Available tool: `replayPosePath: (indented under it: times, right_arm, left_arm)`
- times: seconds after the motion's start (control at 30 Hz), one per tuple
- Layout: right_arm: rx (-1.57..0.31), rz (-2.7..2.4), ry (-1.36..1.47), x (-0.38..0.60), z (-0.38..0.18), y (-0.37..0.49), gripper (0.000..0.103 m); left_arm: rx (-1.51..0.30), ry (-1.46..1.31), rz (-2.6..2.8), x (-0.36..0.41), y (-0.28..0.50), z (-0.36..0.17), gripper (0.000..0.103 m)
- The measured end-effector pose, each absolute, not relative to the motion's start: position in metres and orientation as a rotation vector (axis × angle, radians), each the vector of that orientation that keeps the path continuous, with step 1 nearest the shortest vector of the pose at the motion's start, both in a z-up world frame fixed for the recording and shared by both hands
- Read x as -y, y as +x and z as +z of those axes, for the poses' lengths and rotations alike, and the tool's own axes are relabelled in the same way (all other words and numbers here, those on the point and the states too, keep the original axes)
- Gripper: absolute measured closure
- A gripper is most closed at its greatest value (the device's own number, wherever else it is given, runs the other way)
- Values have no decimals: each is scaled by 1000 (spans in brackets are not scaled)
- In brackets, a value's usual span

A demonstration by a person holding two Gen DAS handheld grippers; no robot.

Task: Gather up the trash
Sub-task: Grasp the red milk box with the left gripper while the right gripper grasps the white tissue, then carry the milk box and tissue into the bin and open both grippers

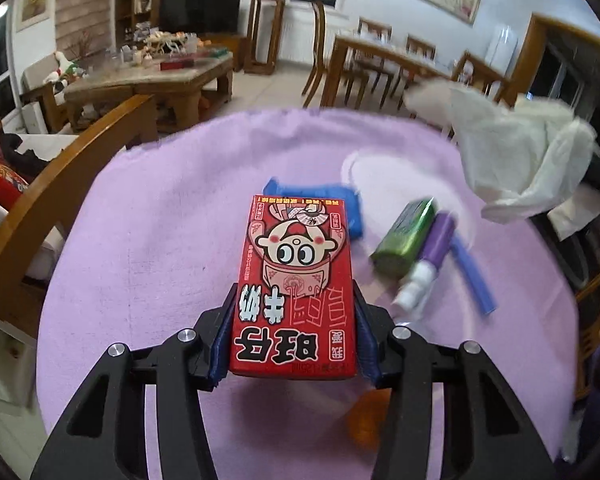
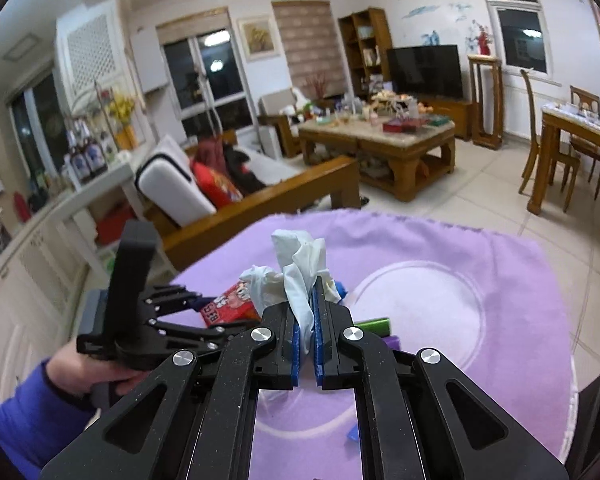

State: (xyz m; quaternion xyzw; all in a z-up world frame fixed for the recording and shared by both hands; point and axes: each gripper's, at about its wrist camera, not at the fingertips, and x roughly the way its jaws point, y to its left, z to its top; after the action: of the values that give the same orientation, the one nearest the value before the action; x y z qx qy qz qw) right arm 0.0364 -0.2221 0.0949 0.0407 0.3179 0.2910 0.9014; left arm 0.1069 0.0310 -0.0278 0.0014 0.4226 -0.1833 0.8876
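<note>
Carton (image 1: 296, 280) in left tongs (image 1: 296, 316) — tissue (image 2: 300, 276) right

A purple cloth (image 1: 148, 216) covers the bench. Beyond it stand a wooden coffee table (image 2: 400, 148), a dark television (image 2: 424, 70) and a dining table (image 1: 384, 60) with chairs.

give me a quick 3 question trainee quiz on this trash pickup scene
1. True or false: the right gripper is shut on the white tissue.
2. What sits between the left gripper fingers? A) green packet B) red carton C) blue cloth
3. Fill in: the green packet lies on the ____ tablecloth.

Key
1. True: its fingers pinch the crumpled tissue.
2. B: the red carton, fingers on both its sides.
3. Purple.
</note>
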Motion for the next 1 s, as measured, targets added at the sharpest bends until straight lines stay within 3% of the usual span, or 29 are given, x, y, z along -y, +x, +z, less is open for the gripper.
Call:
replayPosePath:
  times: [0.4,1.0]
  right_arm:
    - [-589,510,198,313,108,4,97]
    - [-532,95,428,588,69,-81,97]
  left_arm:
    - [-756,-31,-486,28,80,30,53]
    - [-853,-11,-870,272,84,15,53]
